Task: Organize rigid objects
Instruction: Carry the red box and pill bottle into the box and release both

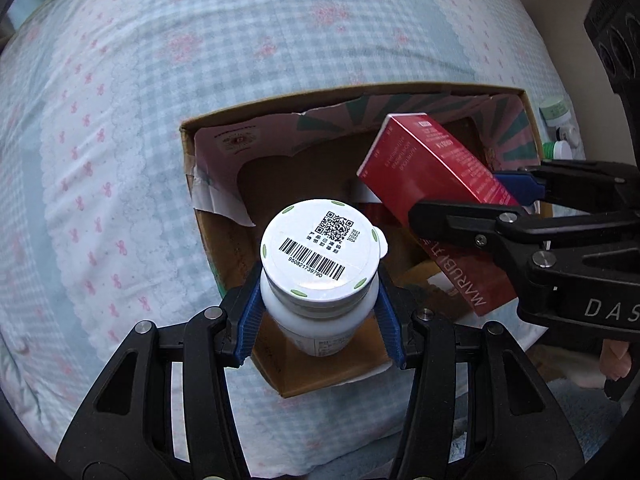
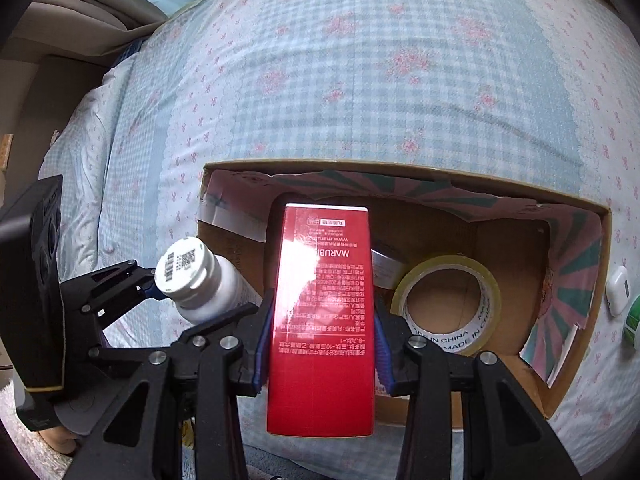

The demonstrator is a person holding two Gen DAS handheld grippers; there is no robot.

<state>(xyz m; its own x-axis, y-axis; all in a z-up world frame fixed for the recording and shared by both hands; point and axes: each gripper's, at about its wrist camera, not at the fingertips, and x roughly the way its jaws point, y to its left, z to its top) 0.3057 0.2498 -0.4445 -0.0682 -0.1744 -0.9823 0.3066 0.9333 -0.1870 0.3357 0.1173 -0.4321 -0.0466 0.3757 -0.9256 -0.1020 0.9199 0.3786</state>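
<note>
My left gripper (image 1: pixel 320 312) is shut on a white pill bottle (image 1: pixel 320 276) with a barcode on its lid, held over the near edge of an open cardboard box (image 1: pixel 188 148). My right gripper (image 2: pixel 322 340) is shut on a tall red carton (image 2: pixel 322 320) marked MARUBI, held above the same box (image 2: pixel 576 384). The red carton (image 1: pixel 432 168) and the right gripper (image 1: pixel 480 196) show at the right of the left wrist view. The bottle (image 2: pixel 196 276) and the left gripper (image 2: pixel 154 280) show at the left of the right wrist view.
A roll of clear tape (image 2: pixel 448 300) and a small silver-lidded jar (image 2: pixel 386 266) lie inside the box. The box sits on a blue checked bedspread (image 2: pixel 360 80). A white earbud case (image 2: pixel 618 290) and a green item (image 2: pixel 633 320) lie right of the box.
</note>
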